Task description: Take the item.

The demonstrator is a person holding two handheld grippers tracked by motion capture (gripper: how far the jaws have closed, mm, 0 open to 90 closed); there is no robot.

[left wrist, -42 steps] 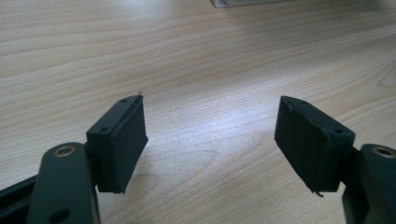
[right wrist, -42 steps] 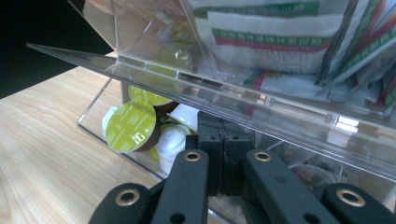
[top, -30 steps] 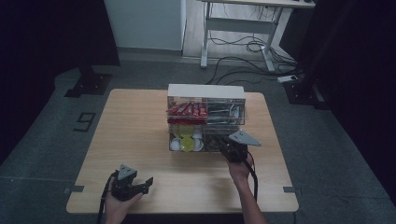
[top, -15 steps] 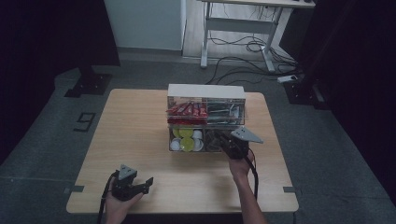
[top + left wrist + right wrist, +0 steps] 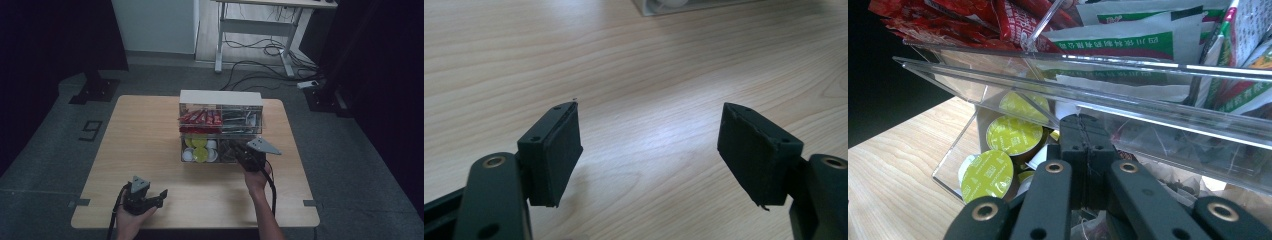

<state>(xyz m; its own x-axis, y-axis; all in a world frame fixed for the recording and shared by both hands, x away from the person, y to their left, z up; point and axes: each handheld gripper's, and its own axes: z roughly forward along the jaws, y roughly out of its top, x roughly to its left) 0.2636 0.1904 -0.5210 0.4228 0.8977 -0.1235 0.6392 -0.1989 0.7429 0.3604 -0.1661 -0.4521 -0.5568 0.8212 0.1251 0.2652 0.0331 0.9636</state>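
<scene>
A clear acrylic organizer with a white top stands mid-table. Its upper tier holds red sachets and green-and-white packets. Yellow-green capsules fill the lower left bay. My right gripper reaches into the lower right bay, jaws pressed together; I see nothing gripped between them, and a thin thread lies close by. My left gripper hovers low over bare wood near the table's front left, jaws wide apart and empty.
The wooden table has open surface left of the organizer and along the front edge. The organizer's sloped clear shelf hangs just above my right jaws. On the floor beyond are cables and a desk frame.
</scene>
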